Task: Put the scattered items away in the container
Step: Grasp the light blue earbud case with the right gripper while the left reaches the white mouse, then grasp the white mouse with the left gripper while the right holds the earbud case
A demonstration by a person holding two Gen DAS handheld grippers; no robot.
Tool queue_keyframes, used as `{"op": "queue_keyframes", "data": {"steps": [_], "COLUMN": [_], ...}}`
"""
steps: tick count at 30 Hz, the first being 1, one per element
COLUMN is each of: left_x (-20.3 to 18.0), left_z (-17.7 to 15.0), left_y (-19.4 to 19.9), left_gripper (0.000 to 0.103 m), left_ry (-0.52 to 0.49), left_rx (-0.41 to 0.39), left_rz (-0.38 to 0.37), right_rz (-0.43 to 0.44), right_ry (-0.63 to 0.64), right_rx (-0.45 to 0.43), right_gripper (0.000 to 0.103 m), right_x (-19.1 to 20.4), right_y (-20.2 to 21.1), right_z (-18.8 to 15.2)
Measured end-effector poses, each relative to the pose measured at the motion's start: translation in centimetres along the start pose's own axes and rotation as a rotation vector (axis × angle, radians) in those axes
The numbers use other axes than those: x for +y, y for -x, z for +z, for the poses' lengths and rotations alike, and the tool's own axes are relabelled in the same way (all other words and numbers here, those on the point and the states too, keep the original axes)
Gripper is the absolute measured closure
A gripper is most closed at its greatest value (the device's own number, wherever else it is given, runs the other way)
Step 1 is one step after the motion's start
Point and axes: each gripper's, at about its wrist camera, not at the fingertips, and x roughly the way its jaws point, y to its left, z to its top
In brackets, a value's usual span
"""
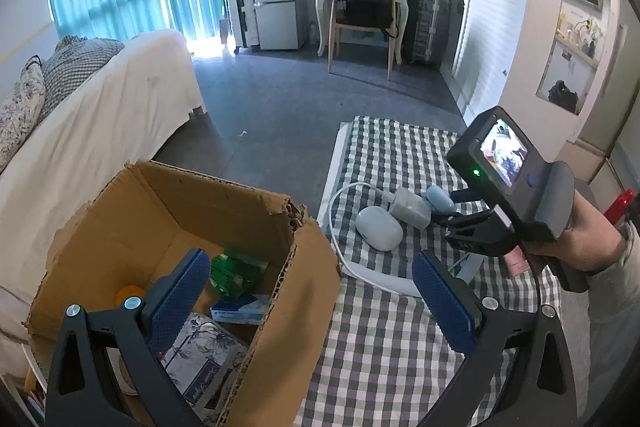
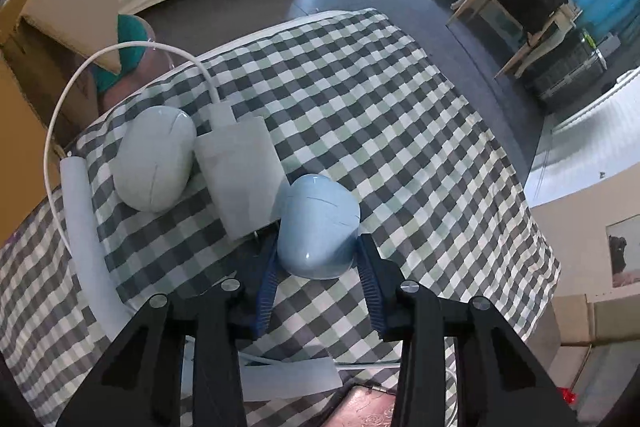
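Between the jaws of the right gripper (image 2: 318, 277) lies a light blue mouse (image 2: 318, 227) on the checked cloth (image 2: 400, 131). The blue pads (image 2: 267, 291) stand at both sides of its near end, very close, but I cannot tell if they already press on it. Just beside the blue mouse, touching it, is a white charger block (image 2: 240, 175), and on its other side a pale grey mouse (image 2: 154, 159). A white cable (image 2: 60, 115) curves from the block around the grey mouse. The left gripper (image 1: 312, 291) hangs over the edge of the cardboard box (image 1: 280, 327) with its jaws wide apart and nothing between them. In the box lie a green packet (image 1: 234, 273), a small blue carton (image 1: 242, 309), a flowered pouch (image 1: 208, 359) and something orange (image 1: 129, 293). The box stands just beside the cloth.
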Motion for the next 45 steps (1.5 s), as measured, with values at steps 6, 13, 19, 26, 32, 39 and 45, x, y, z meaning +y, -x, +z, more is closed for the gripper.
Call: {"op": "queue_keyframes", "data": {"steps": [6,13,19,26,32,39,45], "left_x": [0.0,-0.8,-3.3,-8.5,-9.8,-9.4,-9.2], "left_z": [0.1,0.2,0.8,1.8,1.9,0.7,-0.1], "left_y": [-0.2,-0.6,-2.3,-7.4,-12.2,-15.6,-17.9], "left_gripper": [0.000,0.000,0.000,0.000,0.003,0.023,0.028], "left_ry": [0.008,0.002,-0.045,-0.142,-0.128,-0.152,-0.156], "left_rx": [0.005,0.005,-0.003,0.027,0.087,0.150,0.184], "left_rz": [0.000,-0.030,-0.131,-0.132,-0.128,-0.016,0.000], "right_rz": [0.041,0.042,0.053,0.038,0.050,0.074,0.087], "right_ry": [-0.096,-0.149,-0.206,-0.253,-0.267,-0.267,-0.252], "right_rx": [-0.033,-0.098,-0.176,-0.255,-0.310,-0.341,-0.359], "right_gripper": [0.071,0.081,0.081,0.081,0.081,0.081,0.081], "right_x": [-1.3,-1.8,-2.1,-4.5,-4.9,-4.2,-3.1], "right_y": [0.2,2.2,5.6,9.7,12.2,13.1,13.8], "right_z": [-0.1,-1.3,-4.2,-7.7,-9.6,-10.1,-10.0]}}
